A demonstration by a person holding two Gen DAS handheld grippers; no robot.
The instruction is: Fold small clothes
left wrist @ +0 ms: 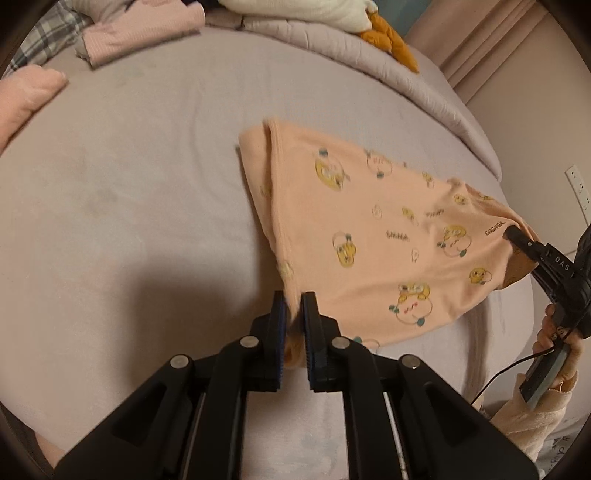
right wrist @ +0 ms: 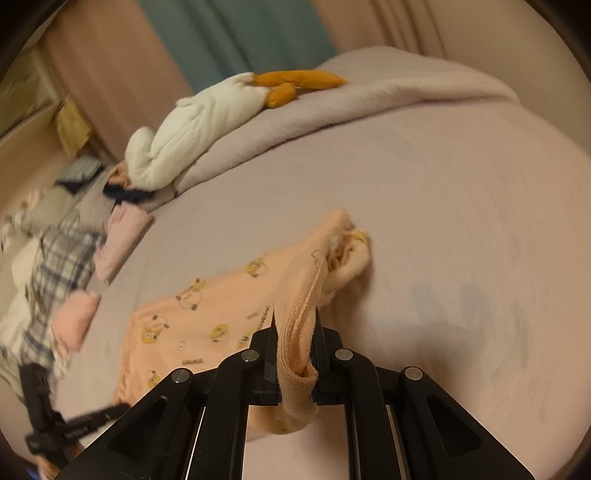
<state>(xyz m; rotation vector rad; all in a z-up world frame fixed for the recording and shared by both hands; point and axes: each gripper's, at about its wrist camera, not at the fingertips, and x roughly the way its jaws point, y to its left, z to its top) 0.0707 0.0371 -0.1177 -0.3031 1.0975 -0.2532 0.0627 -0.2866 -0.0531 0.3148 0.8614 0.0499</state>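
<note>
Peach cotton garment (left wrist: 369, 229): soft, light, limp. L hand-held gripper (left wrist: 293, 314) & R hand-held gripper (right wrist: 295, 332) both pinch its hem edges, best hold pts.

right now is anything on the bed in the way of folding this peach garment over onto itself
Nothing visible is. Both the left gripper and right gripper are shut on the peach garment, and the bed sheet around it is bare. The folded clothes lie apart from it near the far edge.
</note>
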